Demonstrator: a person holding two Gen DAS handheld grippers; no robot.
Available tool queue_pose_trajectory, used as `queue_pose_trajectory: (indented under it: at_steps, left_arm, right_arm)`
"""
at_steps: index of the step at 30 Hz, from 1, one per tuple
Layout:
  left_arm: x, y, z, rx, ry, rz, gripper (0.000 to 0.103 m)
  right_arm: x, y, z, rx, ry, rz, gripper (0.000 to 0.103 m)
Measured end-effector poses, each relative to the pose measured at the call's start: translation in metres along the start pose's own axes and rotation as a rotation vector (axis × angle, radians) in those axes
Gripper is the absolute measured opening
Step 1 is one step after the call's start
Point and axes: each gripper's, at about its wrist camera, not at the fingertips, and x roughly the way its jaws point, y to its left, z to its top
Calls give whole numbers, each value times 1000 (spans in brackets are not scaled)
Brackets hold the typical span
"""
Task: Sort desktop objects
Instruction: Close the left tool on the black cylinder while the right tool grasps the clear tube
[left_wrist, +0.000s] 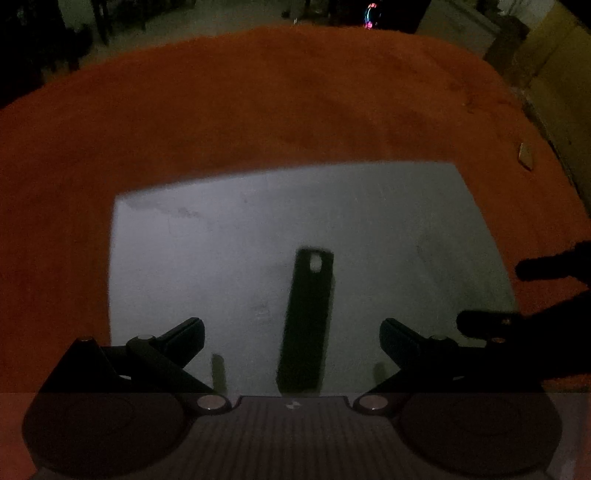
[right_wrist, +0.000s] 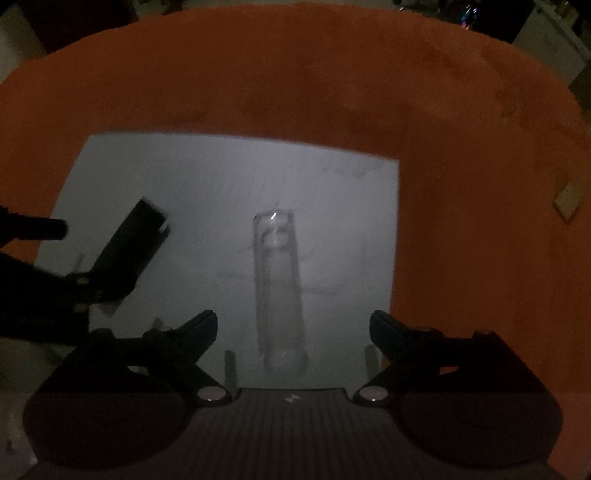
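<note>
A grey sheet (left_wrist: 221, 240) lies on an orange cloth (left_wrist: 258, 103). A flat black phone case (left_wrist: 306, 325) lies on the sheet, straight ahead of my left gripper (left_wrist: 291, 332), which is open above it with a finger on each side. In the right wrist view a clear phone case (right_wrist: 279, 288) lies on the same sheet (right_wrist: 351, 221), ahead of my right gripper (right_wrist: 293, 328), open and empty. The black case (right_wrist: 129, 251) shows at the left there, with the left gripper's fingers (right_wrist: 44, 229) beside it.
The orange cloth (right_wrist: 480, 184) covers the table around the sheet. A small pale tag lies on the cloth at the far right (left_wrist: 525, 155), and it also shows in the right wrist view (right_wrist: 567, 201). The room beyond is dark.
</note>
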Motion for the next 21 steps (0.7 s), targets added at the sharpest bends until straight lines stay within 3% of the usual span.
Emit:
queue_pose_trajectory:
  at_steps: [2,5,10,19,21]
  left_arm:
    - [3,0,2,3,28,-1,103]
    - [15,2,5,-17,133,-7,103]
    - [17,-1,3,25,98,5,103]
    - [19,1,6,40,109,-28,102]
    - [20,1,8,63,100,-31,96]
  right_arm:
    - [1,-1,5,-21,-21,-7,93]
    - [0,-1,9,-44,-54,-10,94]
    - [1,-3,12,-58,-57,-20,94]
    - [6,4,10,-74,-49,-40,94]
    - [5,6,10,-72,-54,-45,94]
